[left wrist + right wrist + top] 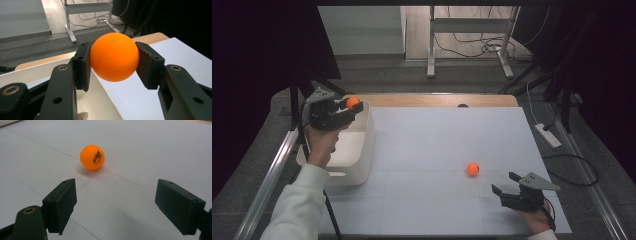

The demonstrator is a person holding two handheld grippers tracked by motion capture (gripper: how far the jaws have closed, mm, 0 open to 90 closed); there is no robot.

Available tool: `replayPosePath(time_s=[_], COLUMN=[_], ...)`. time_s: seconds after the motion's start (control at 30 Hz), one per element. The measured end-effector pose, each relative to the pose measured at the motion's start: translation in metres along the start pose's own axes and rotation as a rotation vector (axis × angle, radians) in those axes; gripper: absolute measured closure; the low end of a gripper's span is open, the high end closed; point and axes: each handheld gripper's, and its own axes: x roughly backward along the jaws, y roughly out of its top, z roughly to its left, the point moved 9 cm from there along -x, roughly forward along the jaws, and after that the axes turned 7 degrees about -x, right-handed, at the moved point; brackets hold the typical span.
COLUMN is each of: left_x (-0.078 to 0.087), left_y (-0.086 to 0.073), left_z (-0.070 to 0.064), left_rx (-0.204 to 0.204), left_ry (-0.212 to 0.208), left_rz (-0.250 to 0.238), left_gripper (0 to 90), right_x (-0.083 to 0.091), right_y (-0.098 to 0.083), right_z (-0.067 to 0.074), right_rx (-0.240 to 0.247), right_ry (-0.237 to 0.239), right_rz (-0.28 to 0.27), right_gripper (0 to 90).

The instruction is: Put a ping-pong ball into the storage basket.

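From above, the left hand-held gripper (pixel 346 111) hangs over the far corner of a white bin (pixel 362 160) at the left edge of the desk (pixel 437 140), pinching an orange ball (pixel 353 102) between its pads. The left gripper view gives the grip close up: both black pads press on opposite sides of the ball (pixel 114 57), which sits above the bin's curved white rim (pixel 105 100), with the white desk surface (pixel 180 57) to the right and a wooden edge beyond. A metal stand and loose cables on the floor show farther back.

The right hand-held gripper (pixel 508 188) rests low near the desk's near right corner, its jaws spread wide with nothing between them. A second orange ball (pixel 472 168) lies on the desk just ahead of it and a little to its left, apart from the jaws. The right gripper view brings out what the high view cannot: this ball (pixel 92 157) carries small dark printed lettering, casts a soft shadow, and sits close to a thin seam line crossing the white surface. It lies beyond the two open pads, nearer the left one.
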Motion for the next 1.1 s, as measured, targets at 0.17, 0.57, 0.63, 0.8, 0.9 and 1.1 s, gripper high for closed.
replayPosePath(time_s=[0.17,0.57,0.63,0.8,0.9,1.1], left_x=[0.000,-0.002,-0.001,-0.003,-0.006,-0.015], left_y=[-0.004,-0.022,-0.023,-0.026,-0.026,-0.030], left_z=[0.009,0.039,0.042,0.046,0.045,0.044], left_rx=[0.009,0.062,0.070,0.081,0.080,0.069], left_ry=[0.021,0.082,0.085,0.094,0.094,0.092], left_rz=[0.014,0.055,0.056,0.062,0.071,0.114], left_gripper=[50.3,50.2,50.2,50.2,50.2,50.2], right_x=[0.000,-0.001,-0.001,-0.001,-0.001,-0.001], right_y=[0.000,0.000,0.000,0.000,0.000,0.000], right_z=[0.000,0.002,0.002,0.001,0.001,0.001], right_rx=[0.002,0.004,0.004,0.004,0.004,0.004], right_ry=[0.001,0.009,0.008,0.008,0.008,0.008], right_rz=[0.001,-0.002,-0.001,0.000,-0.001,-0.002], right_gripper=[17.7,17.5,17.5,17.5,17.5,17.5])
